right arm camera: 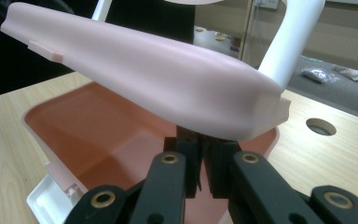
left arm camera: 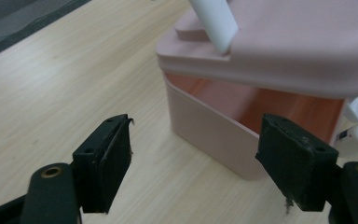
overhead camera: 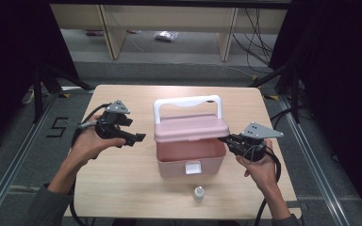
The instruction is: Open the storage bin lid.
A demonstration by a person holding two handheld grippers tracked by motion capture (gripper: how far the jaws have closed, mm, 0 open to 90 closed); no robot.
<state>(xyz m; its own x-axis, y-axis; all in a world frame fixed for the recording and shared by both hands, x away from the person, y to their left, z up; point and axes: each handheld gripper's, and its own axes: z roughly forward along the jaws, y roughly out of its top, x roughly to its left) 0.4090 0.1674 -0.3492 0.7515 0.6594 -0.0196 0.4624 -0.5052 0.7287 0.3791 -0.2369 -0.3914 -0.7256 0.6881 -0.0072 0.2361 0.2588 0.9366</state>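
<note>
A pink box (overhead camera: 191, 162) with a white handle (overhead camera: 187, 102) stands mid-table, its lid (overhead camera: 191, 128) lifted partway over the empty inside. My right gripper (overhead camera: 222, 139) is at the box's right side, jaws shut together just under the lid's edge (right arm camera: 242, 126); in the right gripper view the gripper (right arm camera: 204, 154) sits beneath the lid (right arm camera: 144, 70) and above the box's floor (right arm camera: 98, 126). My left gripper (overhead camera: 141, 137) hovers open a little left of the box, holding nothing. The left gripper view looks between the jaws of this gripper (left arm camera: 200, 140) at the box wall (left arm camera: 205, 112) and raised lid (left arm camera: 298, 46).
A small clear bottle (overhead camera: 198, 193) with a white cap stands near the table's front edge, just in front of the box. A white latch (overhead camera: 193, 167) hangs on the box's front. The table (overhead camera: 122, 188) has a round hole (right arm camera: 320, 126) beyond the box.
</note>
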